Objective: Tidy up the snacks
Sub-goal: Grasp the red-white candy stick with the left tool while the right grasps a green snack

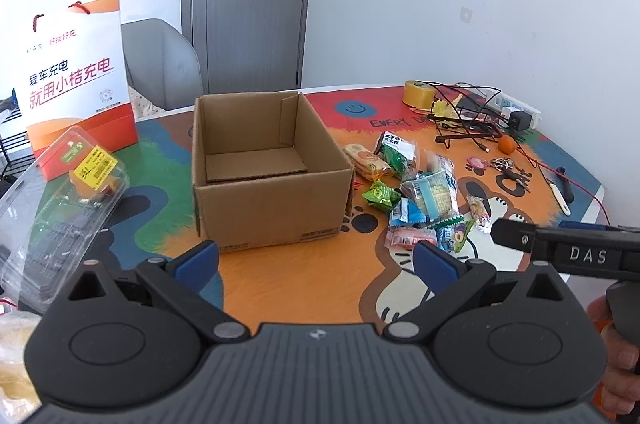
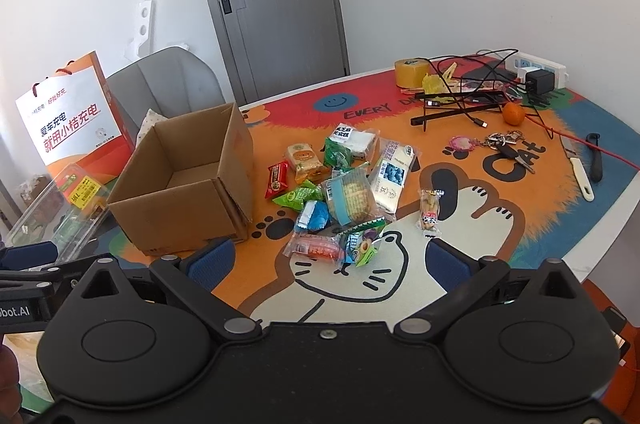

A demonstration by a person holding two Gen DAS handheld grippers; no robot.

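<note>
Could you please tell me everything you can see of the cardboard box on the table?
The cardboard box is plain brown corrugated card, open at the top, with its flaps out of sight or folded in. It stands upright on the colourful mat. Inside, only a loose-looking card sheet lies on its floor; no snacks are in it. Small print runs along a lower edge. The snack pile lies to its right, a clear plastic container to its left. Neither gripper touches it.

Black hand-held gripper [image 1: 316, 266], blue pads [image 1: 198, 260], "DAS" marking.
</note>
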